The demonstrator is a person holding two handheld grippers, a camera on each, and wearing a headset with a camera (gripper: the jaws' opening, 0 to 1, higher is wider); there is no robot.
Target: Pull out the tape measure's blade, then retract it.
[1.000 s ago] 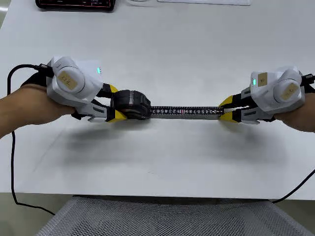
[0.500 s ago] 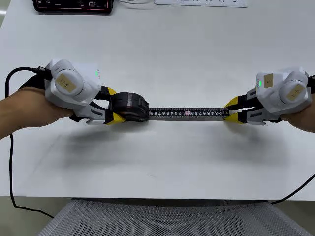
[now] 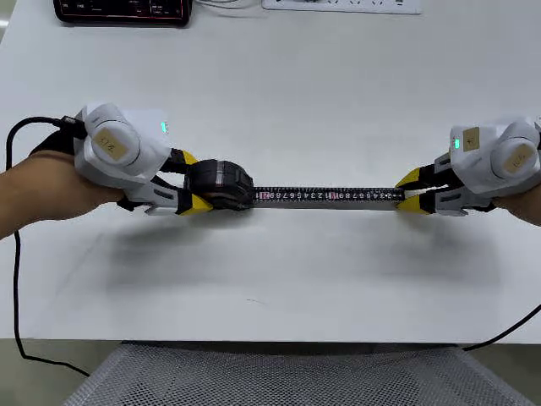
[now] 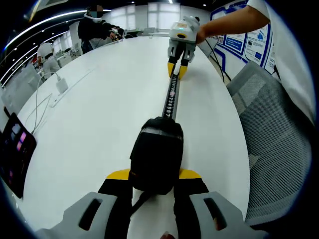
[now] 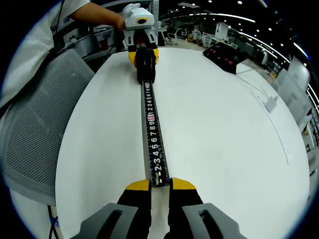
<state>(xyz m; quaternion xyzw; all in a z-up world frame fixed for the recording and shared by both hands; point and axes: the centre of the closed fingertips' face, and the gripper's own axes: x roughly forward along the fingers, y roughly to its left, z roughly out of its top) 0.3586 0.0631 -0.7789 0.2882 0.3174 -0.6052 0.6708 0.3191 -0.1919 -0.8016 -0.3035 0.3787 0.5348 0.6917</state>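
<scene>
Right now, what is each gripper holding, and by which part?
The left gripper clamps the tape measure case by its two sides. The right gripper pinches the blade at its pulled-out free end.

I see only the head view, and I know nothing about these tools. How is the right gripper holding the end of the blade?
Observer: The right gripper view shows the right gripper's yellow-tipped fingers shut on the blade tip, with the printed 2 just ahead of them.
Operator: Is anyone else around?
Observer: Yes. The left gripper view shows people at the far end of the long white table.
Operator: Anything lying out there?
Observer: A white charger with its cable, off to one side of the tape measure case gripped by the left gripper.
</scene>
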